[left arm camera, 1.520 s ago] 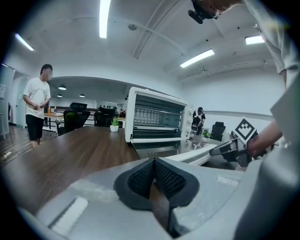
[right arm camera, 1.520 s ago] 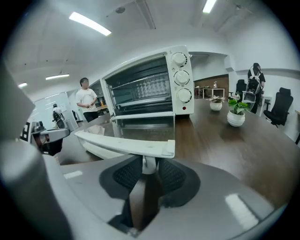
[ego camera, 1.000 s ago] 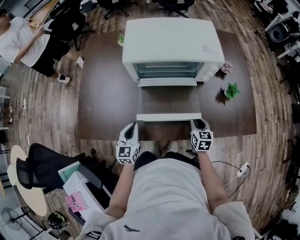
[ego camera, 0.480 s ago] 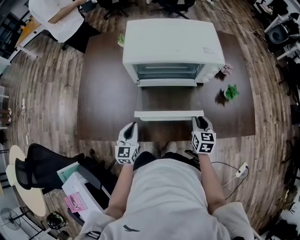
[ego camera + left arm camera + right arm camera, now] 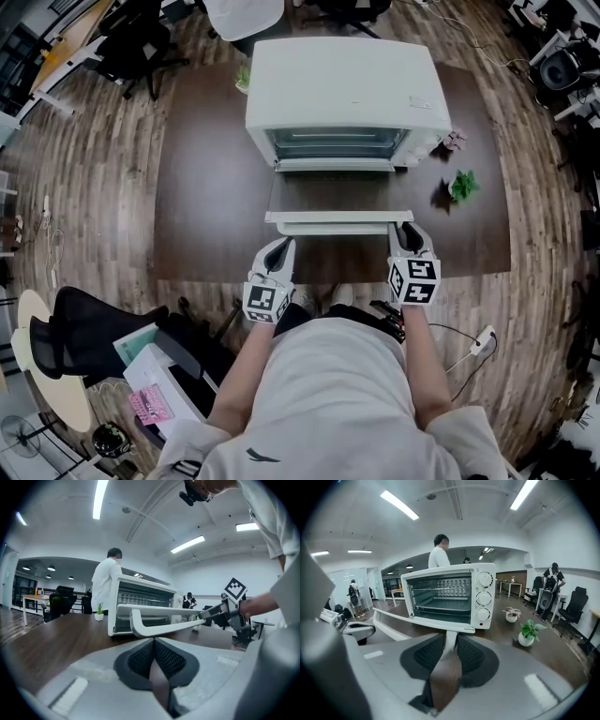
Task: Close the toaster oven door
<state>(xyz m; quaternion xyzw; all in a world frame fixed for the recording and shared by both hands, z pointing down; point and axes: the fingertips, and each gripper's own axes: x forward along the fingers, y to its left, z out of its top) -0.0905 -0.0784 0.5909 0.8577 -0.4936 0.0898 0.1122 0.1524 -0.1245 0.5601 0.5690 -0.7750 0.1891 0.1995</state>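
Observation:
The white toaster oven (image 5: 342, 84) stands at the back of the dark table, its glass door (image 5: 337, 199) hanging open and lifted slightly off flat. My right gripper (image 5: 410, 234) pinches the right end of the white door handle (image 5: 333, 222); in the right gripper view the handle (image 5: 393, 623) runs left from between the pads (image 5: 466, 656), and the jaws are opening a little. My left gripper (image 5: 281, 249) is shut and empty, just below the handle's left part. In the left gripper view the handle (image 5: 159, 629) arches right above that gripper's tip (image 5: 153, 641).
Small potted plants (image 5: 463, 182) (image 5: 455, 137) stand right of the oven and another (image 5: 243, 77) at its back left. The table's front edge (image 5: 216, 274) is under my grippers. A black office chair (image 5: 75, 333) is at the lower left. A person in white (image 5: 105, 588) stands behind the oven.
The door handle has risen and moved toward the oven with my right gripper. My left gripper has shifted right, up to the handle. A person at the far left has walked off.

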